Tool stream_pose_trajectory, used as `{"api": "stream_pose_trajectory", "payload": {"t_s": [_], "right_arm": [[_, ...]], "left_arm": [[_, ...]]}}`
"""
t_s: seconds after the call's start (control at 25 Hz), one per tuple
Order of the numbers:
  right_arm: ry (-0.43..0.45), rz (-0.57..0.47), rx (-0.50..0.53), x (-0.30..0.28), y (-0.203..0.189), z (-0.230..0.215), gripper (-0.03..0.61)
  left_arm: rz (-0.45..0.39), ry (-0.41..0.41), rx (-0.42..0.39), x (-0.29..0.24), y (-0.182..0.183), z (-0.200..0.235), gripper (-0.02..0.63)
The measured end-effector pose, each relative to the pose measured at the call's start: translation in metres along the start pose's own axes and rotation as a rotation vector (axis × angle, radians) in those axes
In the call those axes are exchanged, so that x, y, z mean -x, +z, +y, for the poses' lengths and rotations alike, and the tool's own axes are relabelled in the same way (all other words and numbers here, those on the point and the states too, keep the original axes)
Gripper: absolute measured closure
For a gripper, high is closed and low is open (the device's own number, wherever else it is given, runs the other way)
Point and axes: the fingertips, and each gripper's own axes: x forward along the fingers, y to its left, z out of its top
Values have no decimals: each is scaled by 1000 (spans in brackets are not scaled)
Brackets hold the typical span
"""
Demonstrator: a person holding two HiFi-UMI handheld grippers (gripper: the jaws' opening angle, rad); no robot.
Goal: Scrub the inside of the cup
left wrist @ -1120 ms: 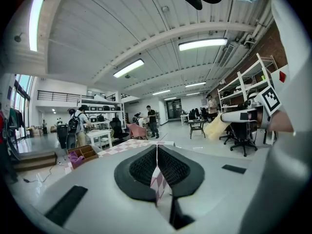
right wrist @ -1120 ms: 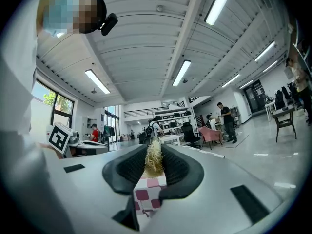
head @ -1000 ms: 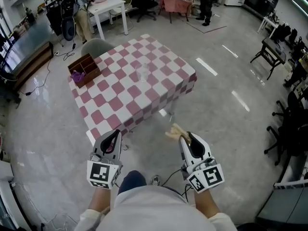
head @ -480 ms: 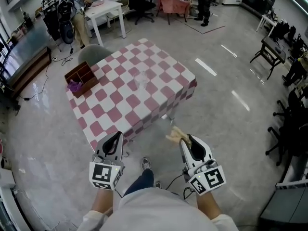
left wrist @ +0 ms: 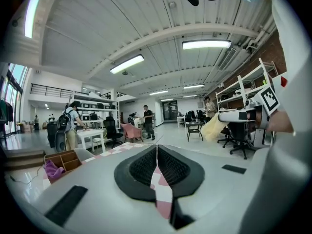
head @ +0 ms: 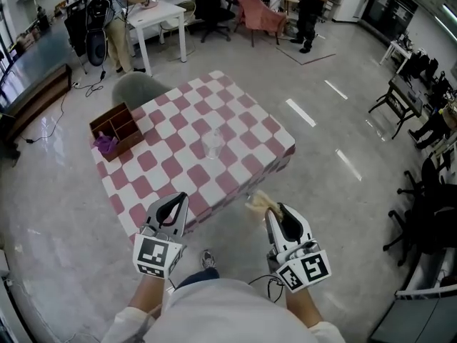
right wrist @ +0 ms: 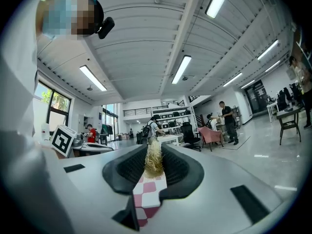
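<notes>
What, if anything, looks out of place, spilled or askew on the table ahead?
Nothing stands out. The clear cup stands upright on the checkered table; the wooden box sits at its left corner with a purple cloth inside. The right gripper clamps a straw-coloured scrubber; the left gripper is shut, empty.

Glossy grey floor with light streaks. Table in pink-white checked cloth at centre. White table and pink-draped chair at far end. Black office chairs along the right. Ribbed white ceiling, strip lights. Windows on one side.
</notes>
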Motion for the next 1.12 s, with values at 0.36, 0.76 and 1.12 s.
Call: {"api": "stream_pose_trajectory", "payload": {"t_s": [0.36, 0.76, 1.12], "right_arm": [[-31, 0, -3, -53, -2, -15, 477], [-1, 28, -29, -83, -9, -35, 477], [158, 40, -52, -130, 4, -71, 477]], "left_arm": [[-22, -48, -9, -49, 4, 38, 580], [-16, -42, 24, -76, 1, 45, 580], [-14, 101, 33, -102, 20, 52, 580]]}}
